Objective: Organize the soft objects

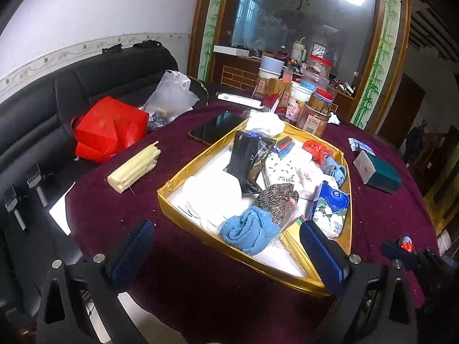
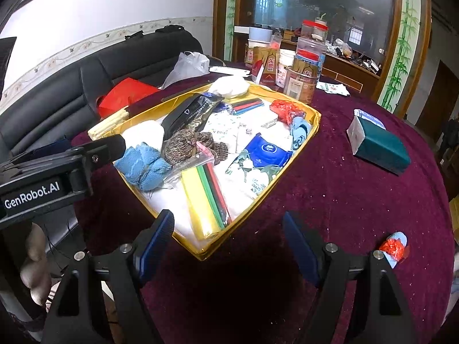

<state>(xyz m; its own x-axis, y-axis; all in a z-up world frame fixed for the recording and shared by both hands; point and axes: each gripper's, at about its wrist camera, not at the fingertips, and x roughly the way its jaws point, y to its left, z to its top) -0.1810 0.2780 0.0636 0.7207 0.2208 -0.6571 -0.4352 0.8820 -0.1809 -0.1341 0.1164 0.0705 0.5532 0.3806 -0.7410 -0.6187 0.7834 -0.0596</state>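
Maroon tablecloth, gold tray (crowded), blue towel just beyond left gripper, both jaws wide, empty.

We see the right gripper with jaws apart, nothing between them, over the maroon tablecloth just before the gold tray. In the tray: blue rolled cloth at the near-left edge, brown knit piece just beside it, blue tissue pack, yellow bag of colored sticks. The left gripper reaches in from the left, near the blue cloth; contact unclear. A teal box sits apart to the right.
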